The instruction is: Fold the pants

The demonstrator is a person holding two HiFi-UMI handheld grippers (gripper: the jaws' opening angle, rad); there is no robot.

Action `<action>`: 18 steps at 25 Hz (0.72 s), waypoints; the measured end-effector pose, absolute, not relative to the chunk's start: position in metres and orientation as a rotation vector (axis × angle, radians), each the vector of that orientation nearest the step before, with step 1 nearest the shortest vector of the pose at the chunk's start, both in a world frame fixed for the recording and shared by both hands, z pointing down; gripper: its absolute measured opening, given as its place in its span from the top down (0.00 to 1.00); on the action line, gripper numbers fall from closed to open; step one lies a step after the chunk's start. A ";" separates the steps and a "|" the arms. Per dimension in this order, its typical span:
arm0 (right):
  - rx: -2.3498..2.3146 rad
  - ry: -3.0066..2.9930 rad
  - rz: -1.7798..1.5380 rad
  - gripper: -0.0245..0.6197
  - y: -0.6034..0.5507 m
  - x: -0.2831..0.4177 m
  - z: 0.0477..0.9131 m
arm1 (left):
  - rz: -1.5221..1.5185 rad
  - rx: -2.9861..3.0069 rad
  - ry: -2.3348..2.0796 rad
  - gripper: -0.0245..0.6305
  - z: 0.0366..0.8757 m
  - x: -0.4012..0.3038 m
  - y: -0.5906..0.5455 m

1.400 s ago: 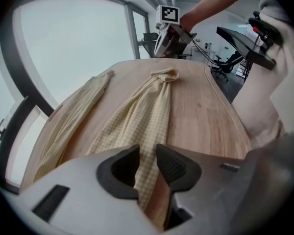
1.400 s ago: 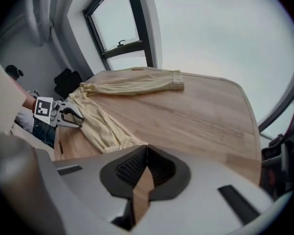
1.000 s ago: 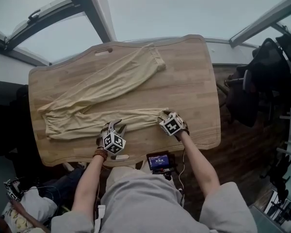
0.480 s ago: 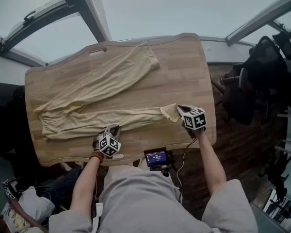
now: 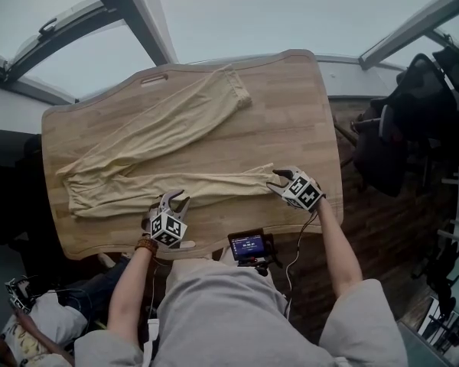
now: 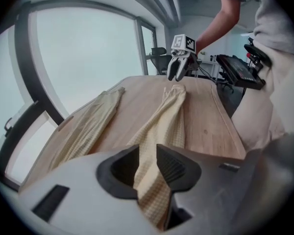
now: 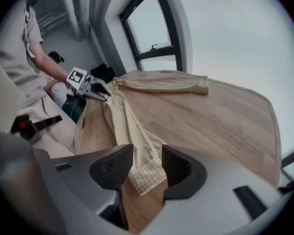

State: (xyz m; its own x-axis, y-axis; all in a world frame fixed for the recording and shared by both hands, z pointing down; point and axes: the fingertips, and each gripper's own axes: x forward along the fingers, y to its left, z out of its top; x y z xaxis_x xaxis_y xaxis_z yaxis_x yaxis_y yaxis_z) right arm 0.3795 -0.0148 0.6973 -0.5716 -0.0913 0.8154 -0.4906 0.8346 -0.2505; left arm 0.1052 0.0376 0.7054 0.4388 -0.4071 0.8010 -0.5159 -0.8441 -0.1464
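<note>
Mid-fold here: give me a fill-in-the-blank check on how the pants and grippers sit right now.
The pants lie on a ___ table.
Their legs are spread ___, not stacked.
The left gripper straddles the ___ (near/far) leg.
The right gripper is at that leg's ___ (waist/cuff) end.
Missing: wooden; apart; near; cuff.
Both grippers' jaws have just been opening, cloth between them.

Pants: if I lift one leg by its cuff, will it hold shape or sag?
Probably floppy: the pants lie flat and creased on the table. Likely light; the weave looks thin in the left gripper view. Lifted by the cuff, the near leg would probably sag and trail across the table.
</note>
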 end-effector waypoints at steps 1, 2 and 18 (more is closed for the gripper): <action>0.385 -2.090 0.542 0.67 -0.012 0.376 0.708 | 1.404 2.564 -0.808 0.79 0.707 0.107 0.030; 0.352 -2.047 0.515 0.67 -0.010 0.377 0.718 | 1.431 2.567 -0.786 0.79 0.709 0.109 0.025; -0.091 -1.994 0.218 0.94 0.041 0.378 0.676 | 1.483 2.679 -0.799 0.77 0.699 0.115 0.026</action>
